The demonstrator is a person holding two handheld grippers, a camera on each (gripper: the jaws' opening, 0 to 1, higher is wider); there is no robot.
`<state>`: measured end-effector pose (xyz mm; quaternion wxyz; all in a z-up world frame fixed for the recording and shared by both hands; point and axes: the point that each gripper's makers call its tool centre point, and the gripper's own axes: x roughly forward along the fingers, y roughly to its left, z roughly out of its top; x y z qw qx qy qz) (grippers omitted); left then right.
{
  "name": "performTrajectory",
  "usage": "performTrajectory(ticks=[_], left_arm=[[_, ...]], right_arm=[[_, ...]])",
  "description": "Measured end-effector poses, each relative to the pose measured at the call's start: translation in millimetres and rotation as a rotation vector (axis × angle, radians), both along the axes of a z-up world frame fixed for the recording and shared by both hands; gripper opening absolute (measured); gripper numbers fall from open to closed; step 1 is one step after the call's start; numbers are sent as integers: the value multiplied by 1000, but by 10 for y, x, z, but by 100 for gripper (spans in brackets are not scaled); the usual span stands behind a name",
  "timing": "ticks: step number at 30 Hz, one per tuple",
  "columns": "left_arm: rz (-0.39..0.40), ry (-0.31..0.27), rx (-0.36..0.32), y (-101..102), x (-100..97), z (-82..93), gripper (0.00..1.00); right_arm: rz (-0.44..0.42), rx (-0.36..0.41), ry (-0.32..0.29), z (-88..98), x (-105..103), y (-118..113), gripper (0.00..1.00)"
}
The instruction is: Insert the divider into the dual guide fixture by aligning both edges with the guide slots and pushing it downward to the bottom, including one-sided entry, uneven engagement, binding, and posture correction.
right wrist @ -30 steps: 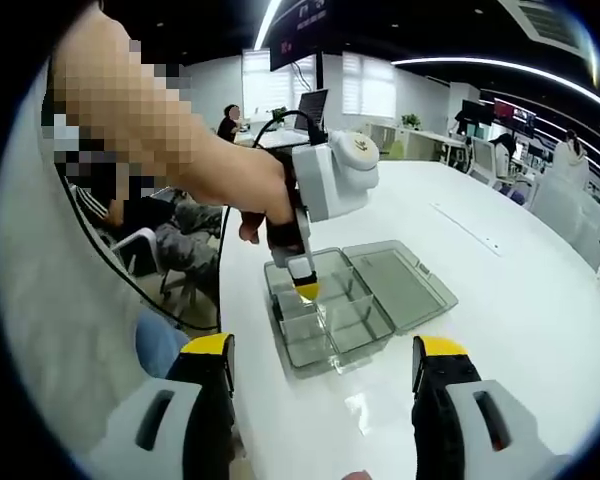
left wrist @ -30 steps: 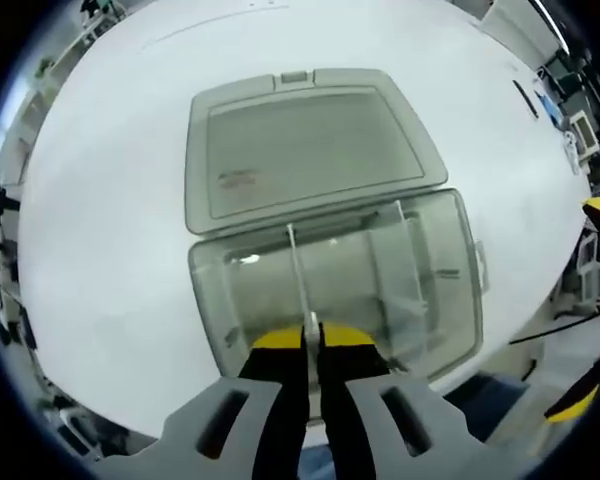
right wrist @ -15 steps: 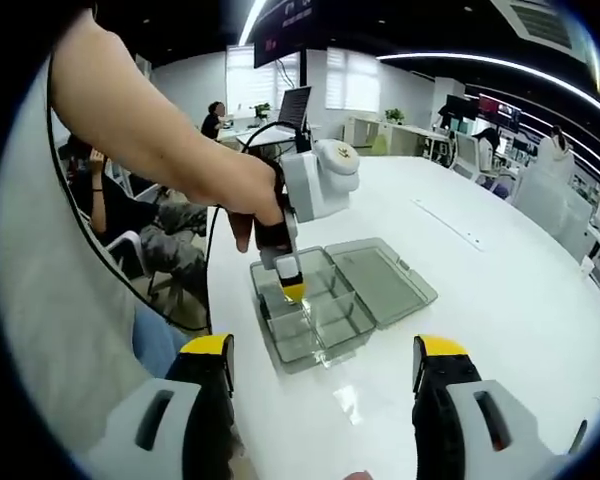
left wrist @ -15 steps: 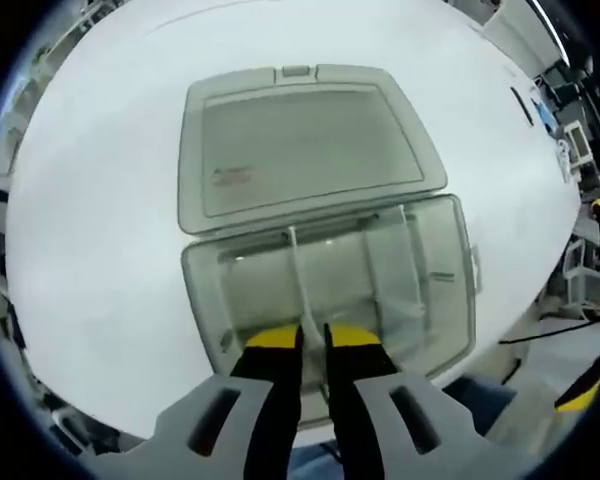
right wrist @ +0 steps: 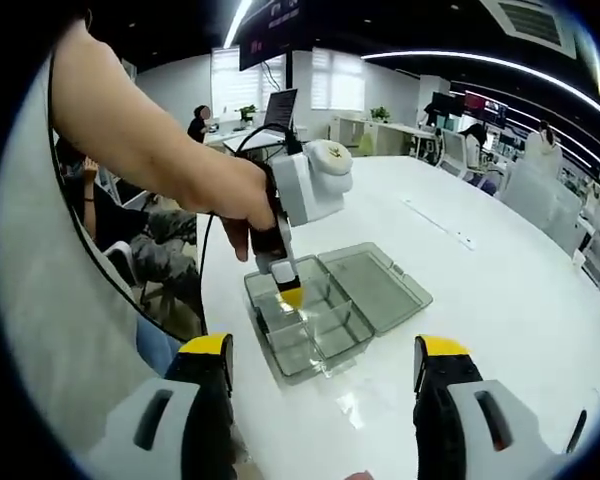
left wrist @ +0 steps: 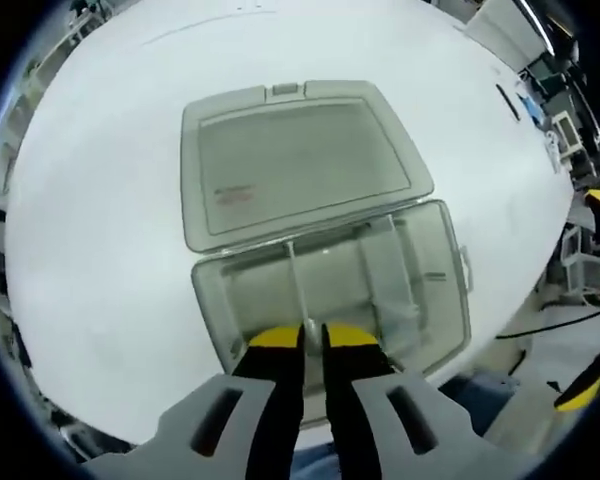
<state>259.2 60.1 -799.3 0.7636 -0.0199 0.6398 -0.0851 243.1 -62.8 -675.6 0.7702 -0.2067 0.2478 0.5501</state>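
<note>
A clear grey plastic box lies on the white table with its lid folded open behind it. A thin clear divider stands upright across the left part of the box, running from the far wall toward me. My left gripper is shut on the divider's near end, its yellow tips low inside the box. A second divider stands further right in the box. In the right gripper view a hand holds the left gripper down into the box. My right gripper hangs open, well short of the box.
The box sits close to the table's near edge. White table stretches wide beyond and to the right of the lid. People sit at the left behind the table edge. More desks and chairs stand in the background.
My left gripper keeps its hold on the divider in the box, with the view pulling back slightly. The right gripper view has drifted, so the box looks smaller and further off.
</note>
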Motion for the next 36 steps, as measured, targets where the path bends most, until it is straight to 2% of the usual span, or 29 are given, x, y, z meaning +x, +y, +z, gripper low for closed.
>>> performTrajectory(ticks=[13, 16, 17, 19, 20, 22, 24, 29, 33, 36], left_arm=[[-36, -22, 47, 4, -2, -39, 0], [5, -14, 18, 20, -8, -50, 2], [-7, -20, 13, 5, -2, -53, 3], [-82, -73, -10, -42, 30, -40, 6], [-90, -73, -7, -37, 1, -37, 7], [-56, -81, -27, -26, -1, -28, 12], [17, -92, -91, -54, 26, 8, 20], [-3, -150, -140, -23, 27, 166, 25], [32, -171, -198, -4, -26, 231, 25], [36, -201, -215, 69, -73, 285, 26]], right_arm=[[-33, -12, -4, 10, -51, -19, 71], [-44, -9, -4, 17, -68, -7, 71], [-46, -10, -4, 11, -76, -5, 71], [-46, -20, -2, -8, -92, -7, 71], [-49, -21, 0, -18, -95, -8, 72], [-54, -27, 3, -34, -96, -10, 72], [-58, -28, 3, -37, -94, -6, 72], [-55, -46, 6, -72, -85, 12, 72], [-54, -37, 9, -66, -75, 32, 73], [-50, -48, 11, -92, -83, 14, 73]])
